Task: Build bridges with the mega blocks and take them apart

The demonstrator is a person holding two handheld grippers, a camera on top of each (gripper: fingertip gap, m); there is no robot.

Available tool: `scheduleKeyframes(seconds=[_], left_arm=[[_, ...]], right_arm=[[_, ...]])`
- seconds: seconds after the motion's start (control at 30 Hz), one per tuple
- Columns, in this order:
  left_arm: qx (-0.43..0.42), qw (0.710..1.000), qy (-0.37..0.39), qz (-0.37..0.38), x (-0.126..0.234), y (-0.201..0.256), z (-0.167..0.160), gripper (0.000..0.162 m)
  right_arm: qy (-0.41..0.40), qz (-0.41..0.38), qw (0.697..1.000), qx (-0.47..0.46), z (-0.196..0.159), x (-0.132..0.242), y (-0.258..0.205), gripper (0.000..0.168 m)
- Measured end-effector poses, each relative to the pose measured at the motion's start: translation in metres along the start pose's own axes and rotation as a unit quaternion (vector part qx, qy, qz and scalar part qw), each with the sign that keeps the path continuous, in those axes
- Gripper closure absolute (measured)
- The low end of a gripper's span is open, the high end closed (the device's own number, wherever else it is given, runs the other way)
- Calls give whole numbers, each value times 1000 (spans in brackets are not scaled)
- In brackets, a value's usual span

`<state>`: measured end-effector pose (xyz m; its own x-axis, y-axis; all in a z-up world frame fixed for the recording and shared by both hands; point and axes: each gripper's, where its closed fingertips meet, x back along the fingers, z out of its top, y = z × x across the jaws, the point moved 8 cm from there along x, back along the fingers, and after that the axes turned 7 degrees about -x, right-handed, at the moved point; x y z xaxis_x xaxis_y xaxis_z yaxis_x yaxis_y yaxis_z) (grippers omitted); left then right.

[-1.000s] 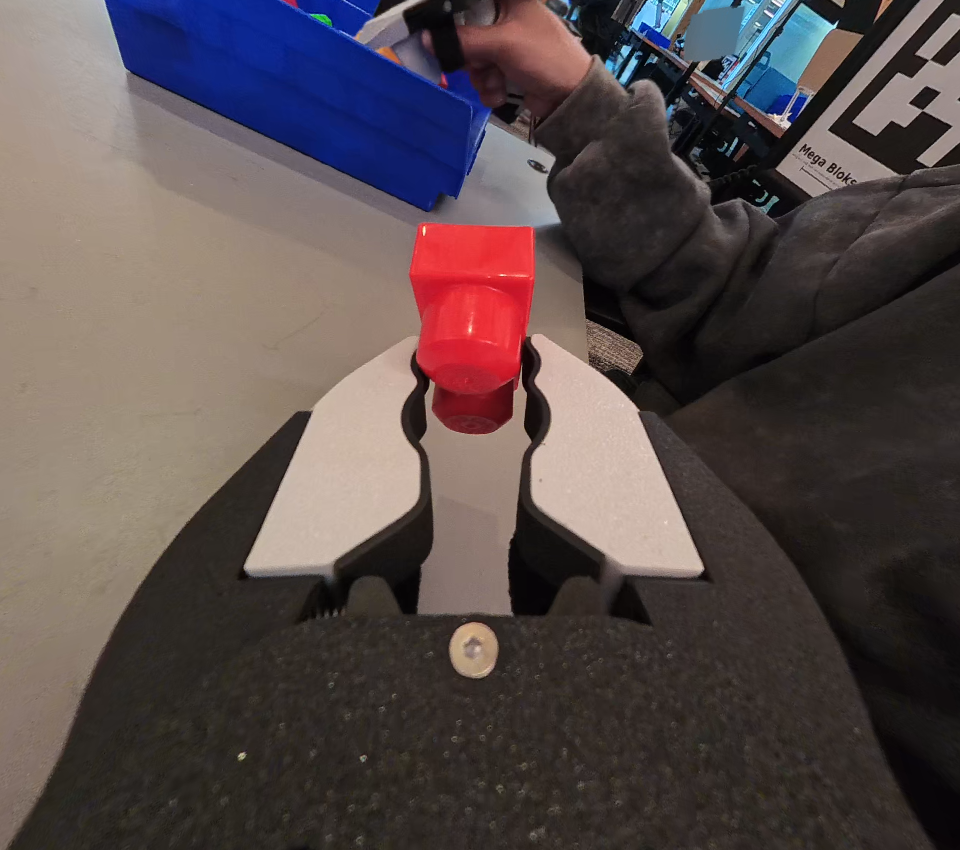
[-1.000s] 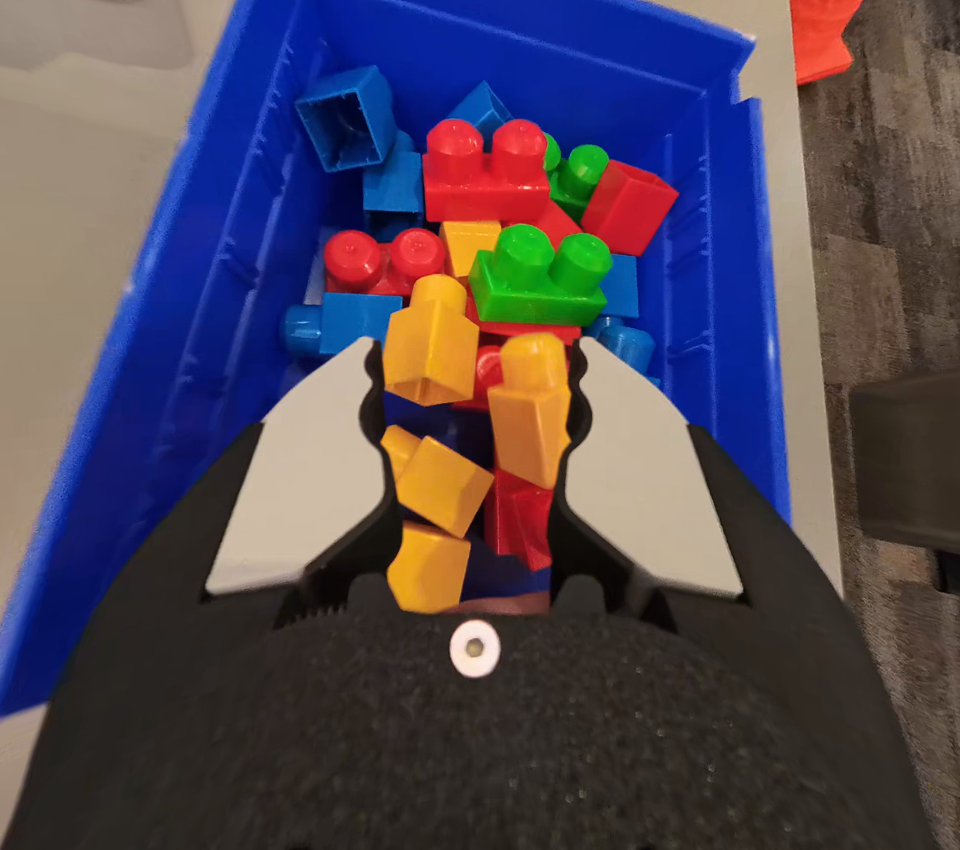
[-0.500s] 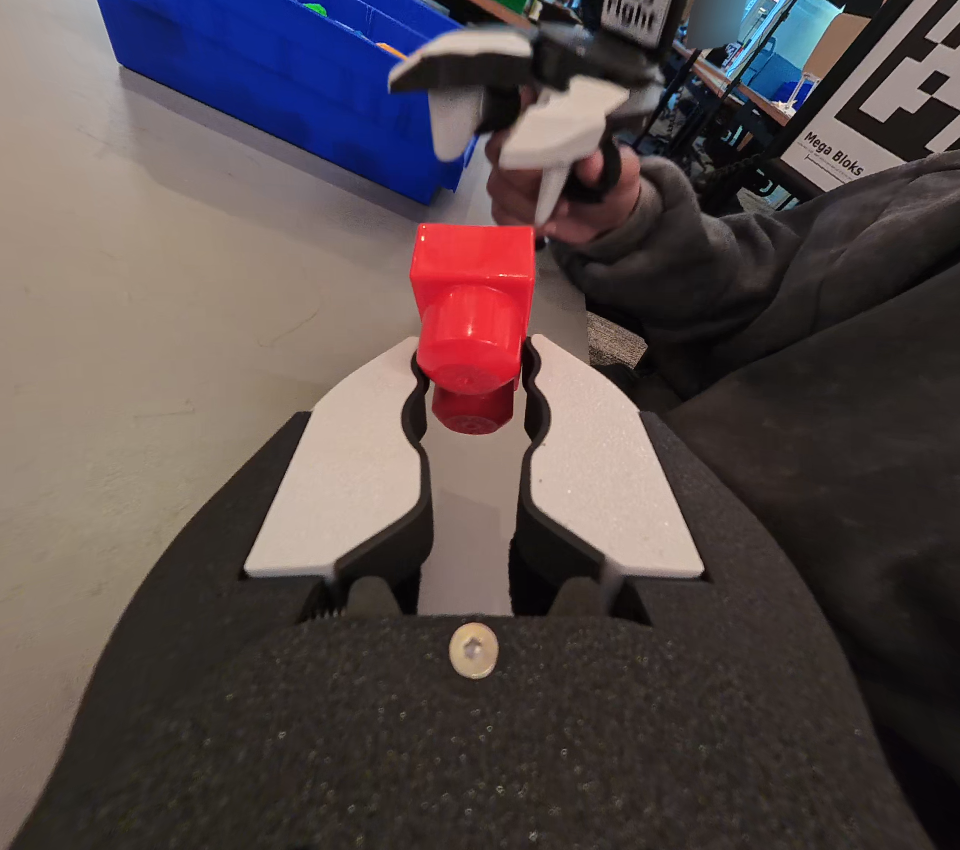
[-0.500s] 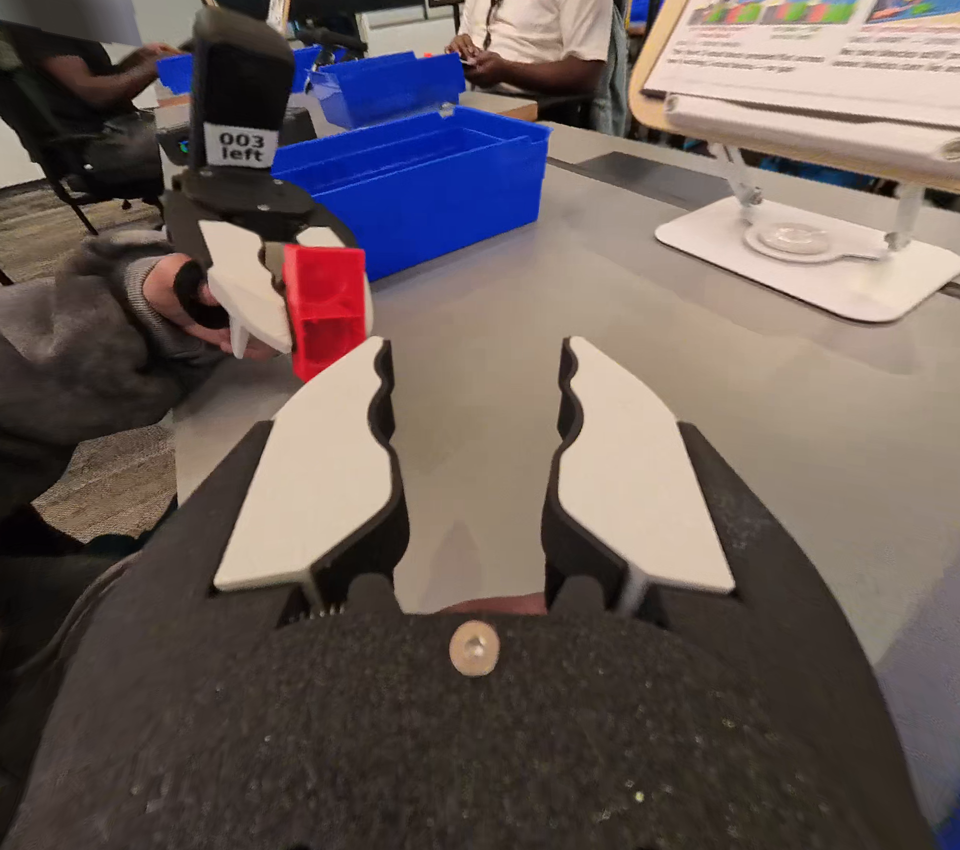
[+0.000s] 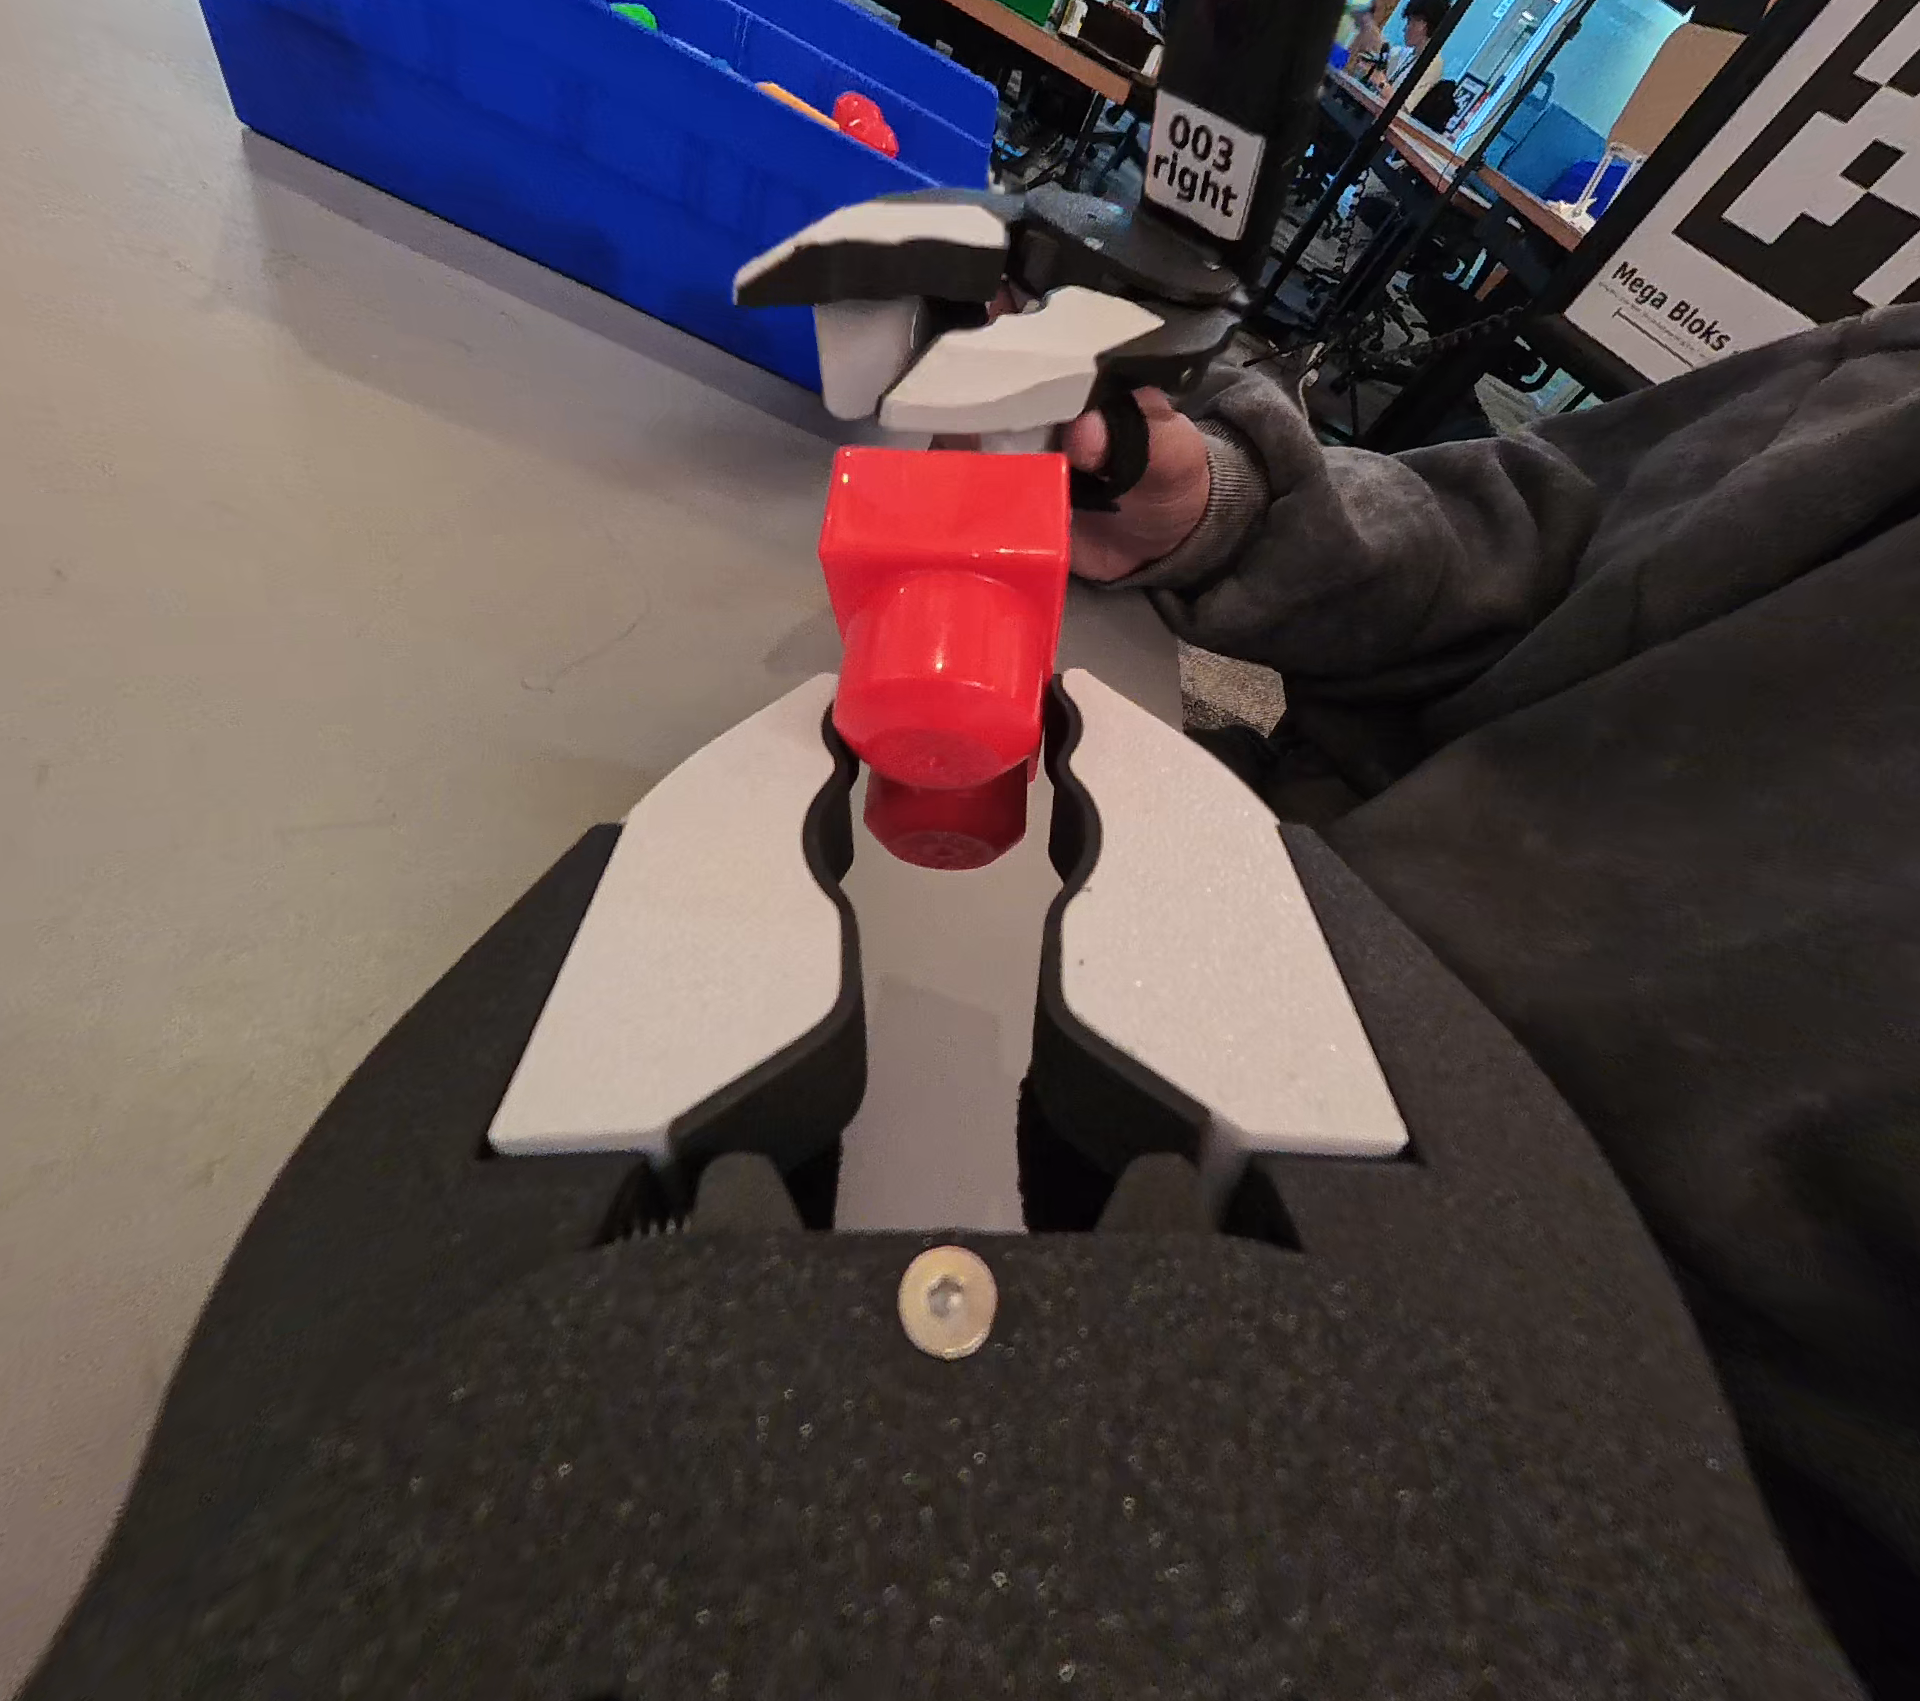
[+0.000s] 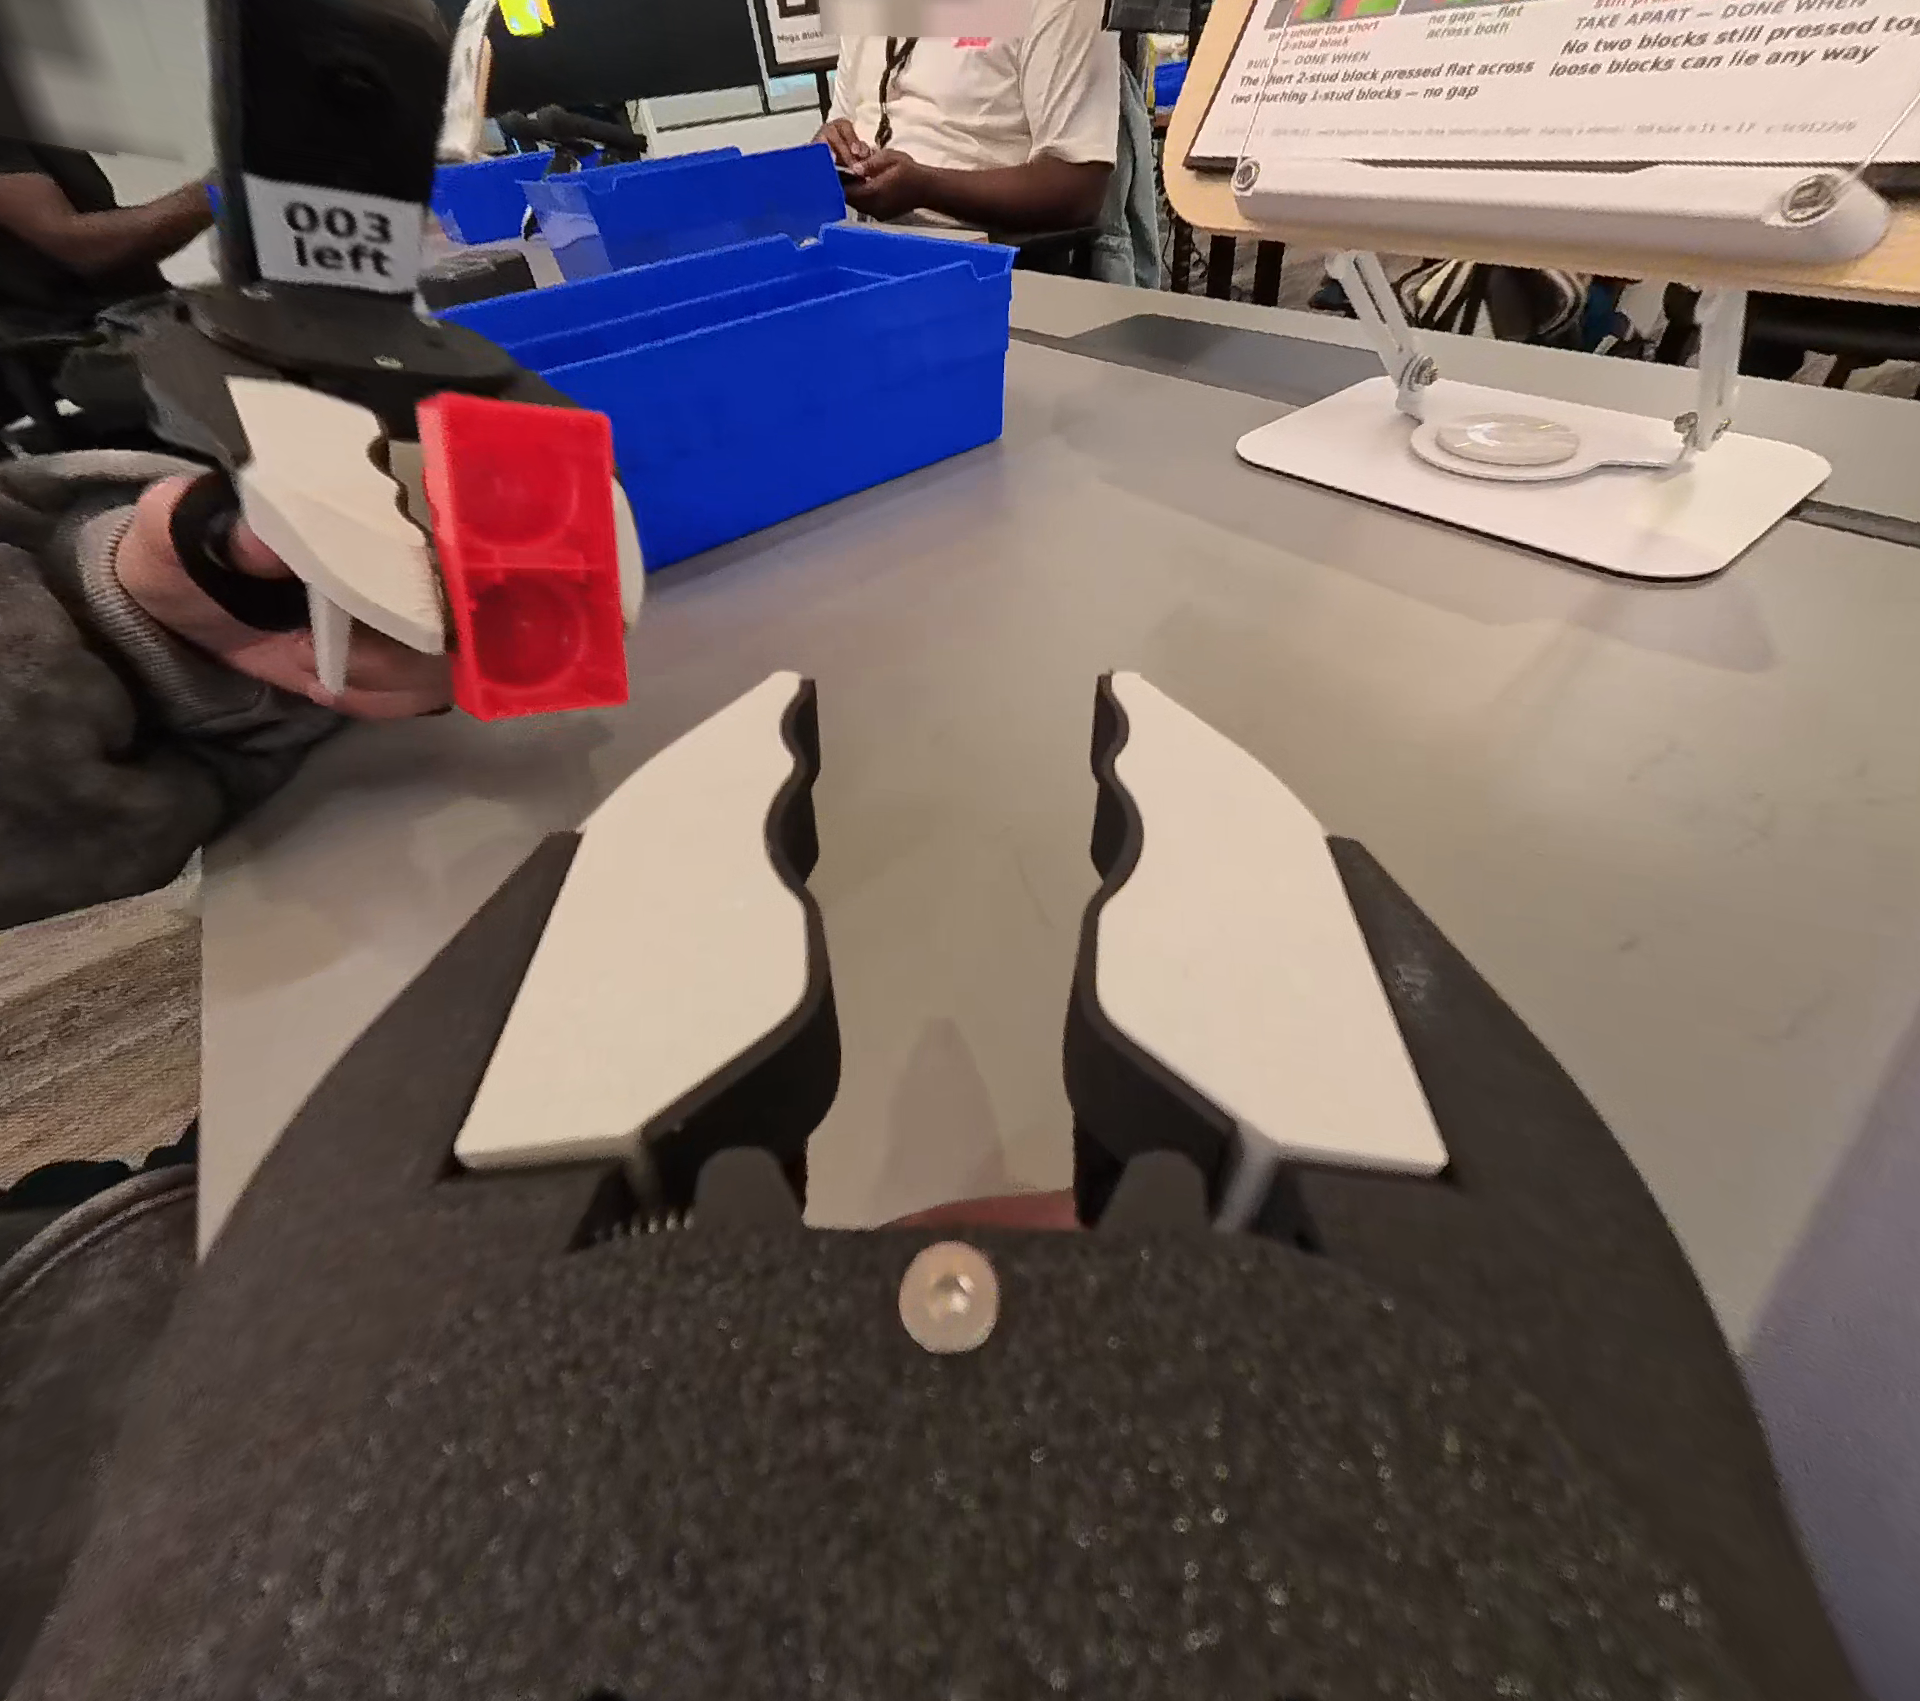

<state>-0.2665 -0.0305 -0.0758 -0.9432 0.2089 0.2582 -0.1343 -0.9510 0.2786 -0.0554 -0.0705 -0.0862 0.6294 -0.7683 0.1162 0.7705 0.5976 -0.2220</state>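
We are holding a red plastic two-stud building block (image 5: 948, 571) in our left gripper (image 5: 940, 752). Its two white fingers are squeezing the studs, so the hollow underside is pointing away from us, toward our other hand. In the right wrist view the same block (image 6: 525, 555) is showing its two round hollows, one above the other. We think we are holding it this way so that other blocks can be pushed up into those hollows, or so the other gripper can take it.

Our right gripper (image 6: 951, 742) is holding nothing. Its fingers are standing apart, with only the grey table top (image 6: 1247, 716) showing between them. In the left wrist view it (image 5: 935, 321) is hovering just behind and above the red block, close to it but not touching as far as we can tell.

A blue plastic bin (image 5: 540, 93) with red, green and orange blocks peeking out is sitting far on the left of the table. Another blue bin (image 6: 769, 363) is sitting farther back in the right wrist view; we cannot see inside it. A picture sheet on a white stand (image 6: 1527, 467) is standing far on the right. People are sitting at tables behind.

Nothing is lying on the table between the two grippers. No bridge is built yet, so we are near the start.
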Motion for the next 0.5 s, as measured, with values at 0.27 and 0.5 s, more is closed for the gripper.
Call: scheduleKeyframes(seconds=[0.27,0.5], left_arm=[[11,997,-67,46,-12,-10,78,128],[-13,960,-271,69,-135,-49,158,128]], right_arm=[[-14,0,1000,28,-4,-4,-6,121],[-16,12,999,40,-5,-2,-12,124]])
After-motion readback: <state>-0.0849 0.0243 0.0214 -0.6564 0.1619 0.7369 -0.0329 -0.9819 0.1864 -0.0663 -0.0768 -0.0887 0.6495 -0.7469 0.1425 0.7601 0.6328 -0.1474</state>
